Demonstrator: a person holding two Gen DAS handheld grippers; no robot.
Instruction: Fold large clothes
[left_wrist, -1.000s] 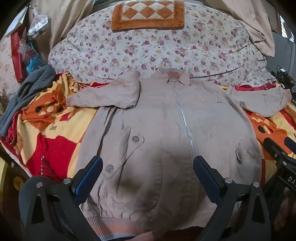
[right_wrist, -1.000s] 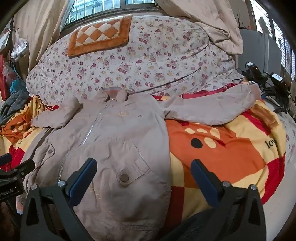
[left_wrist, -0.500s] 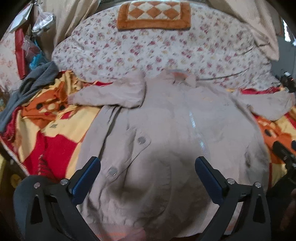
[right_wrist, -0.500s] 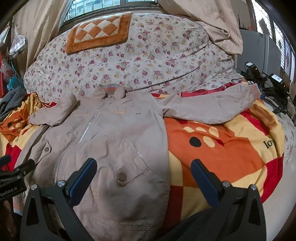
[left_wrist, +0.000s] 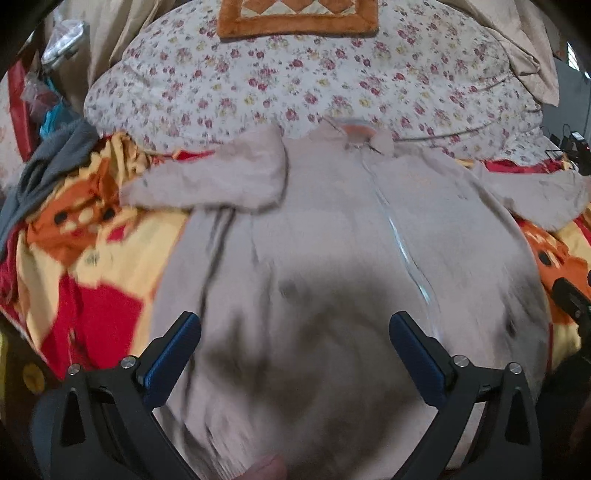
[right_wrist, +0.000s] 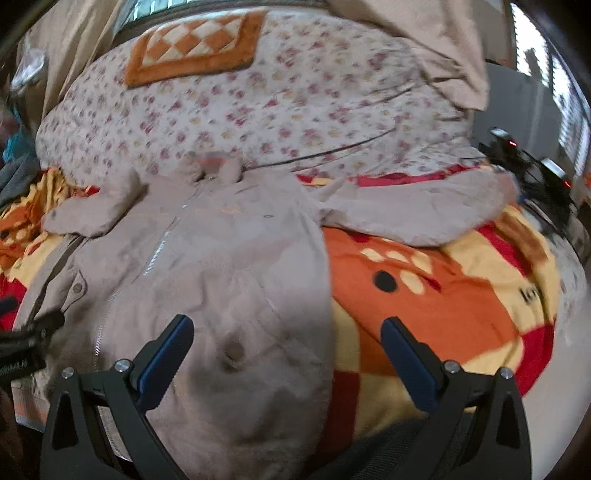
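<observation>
A beige zip-up jacket (left_wrist: 332, 236) lies front up on a bed, collar at the far end. Its left sleeve (left_wrist: 214, 181) is folded in over the shoulder. The other sleeve (right_wrist: 417, 210) stretches out flat to the right. My left gripper (left_wrist: 295, 343) hovers open over the jacket's lower front, nothing between its blue pads. In the right wrist view the jacket (right_wrist: 221, 266) fills the left half, and my right gripper (right_wrist: 288, 347) is open above its right side edge and chest pocket button. Both views are blurred by motion.
A red, orange and yellow blanket (right_wrist: 443, 291) covers the bed. A floral quilt (left_wrist: 295, 81) with an orange checked mat (left_wrist: 299, 14) is piled behind the collar. Grey clothing (left_wrist: 48, 166) lies at the left edge; cables and devices (right_wrist: 532, 166) sit at the far right.
Both grippers have moved forward over the jacket toward its collar, so the hem has slid out of the left view. Both stay open. The jacket has not moved.
</observation>
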